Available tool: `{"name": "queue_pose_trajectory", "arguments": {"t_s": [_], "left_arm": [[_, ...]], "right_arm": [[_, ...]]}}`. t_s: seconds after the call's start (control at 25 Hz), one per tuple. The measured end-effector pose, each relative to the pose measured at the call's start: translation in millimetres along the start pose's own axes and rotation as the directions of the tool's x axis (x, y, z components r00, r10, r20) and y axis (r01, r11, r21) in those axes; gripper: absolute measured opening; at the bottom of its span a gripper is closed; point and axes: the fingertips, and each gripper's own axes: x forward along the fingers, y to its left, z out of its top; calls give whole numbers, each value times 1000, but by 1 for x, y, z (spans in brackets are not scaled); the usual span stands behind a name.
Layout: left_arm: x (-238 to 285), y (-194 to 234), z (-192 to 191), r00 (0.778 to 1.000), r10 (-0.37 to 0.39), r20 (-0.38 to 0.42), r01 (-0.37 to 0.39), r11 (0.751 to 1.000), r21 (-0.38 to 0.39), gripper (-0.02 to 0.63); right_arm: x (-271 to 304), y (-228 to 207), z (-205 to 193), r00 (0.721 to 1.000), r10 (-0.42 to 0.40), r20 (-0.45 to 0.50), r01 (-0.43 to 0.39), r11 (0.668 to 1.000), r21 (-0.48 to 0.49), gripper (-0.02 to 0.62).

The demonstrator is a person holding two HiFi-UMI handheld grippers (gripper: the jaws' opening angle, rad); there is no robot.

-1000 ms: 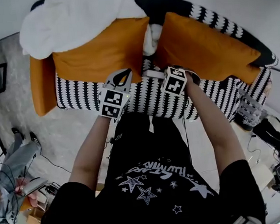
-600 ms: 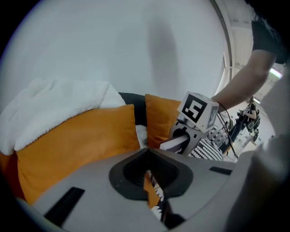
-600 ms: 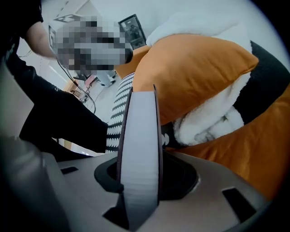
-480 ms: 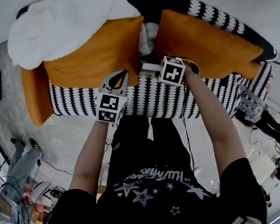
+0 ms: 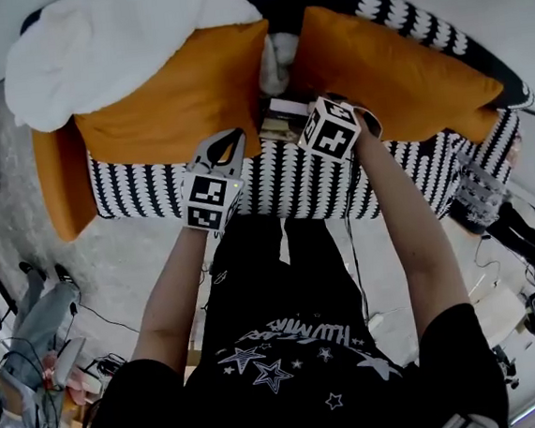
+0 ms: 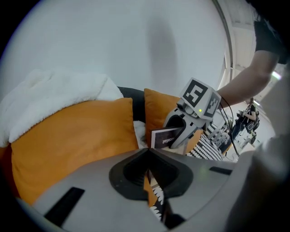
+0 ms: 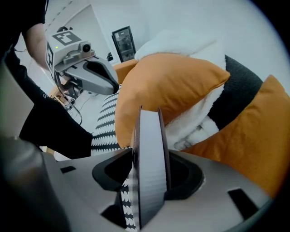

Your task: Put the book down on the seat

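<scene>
While the left gripper [image 5: 230,138] hangs nearest the person, over the front edge of the striped seat [image 5: 283,183], its jaws are drawn to a thin slit with nothing in them, and it takes no part. Further in, the right gripper [image 7: 149,156] points steeply down at the back of the seat, with the book [image 6: 165,137] standing on edge between its jaws. Those jaws have just been opening and now stand wide. A sliver of striped fabric shows between one jaw and the book's cover, so the pads seem not to press on it. The step in hand, I judge, is the release itself. Whether the book's lower edge rests on the seat I cannot tell. The next move calls for lifting straight clear without catching the covers, or the book may tip over. No container is in view. Beyond the book, the sofa carries the left cushion [image 5: 176,95] and the right cushion [image 5: 395,69], both orange, with the book at the gap between them. Farthest back, a white blanket [image 5: 110,40] lies over the backrest.
</scene>
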Motion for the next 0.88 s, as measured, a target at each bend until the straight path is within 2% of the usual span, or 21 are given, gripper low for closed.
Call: {"name": "queue_pose_trajectory", "arguments": {"t_s": [0.12, 0.4, 0.72, 0.88], "left_arm": [[0, -4, 8, 1000, -1, 7, 1, 1000, 17, 9], [-9, -10, 29, 999, 4, 33, -5, 1000, 28, 9], [-24, -27, 50, 998, 3, 60, -7, 998, 61, 9], [-34, -39, 61, 997, -5, 77, -1, 996, 86, 9]], "right_arm": [[-9, -6, 6, 998, -45, 44, 43, 998, 35, 206], [-43, -16, 23, 979, -172, 113, 170, 985, 30, 212], [-84, -5, 34, 959, -234, 163, 231, 972, 33, 212], [-107, 8, 40, 947, -245, 208, 233, 969, 84, 211]]}}
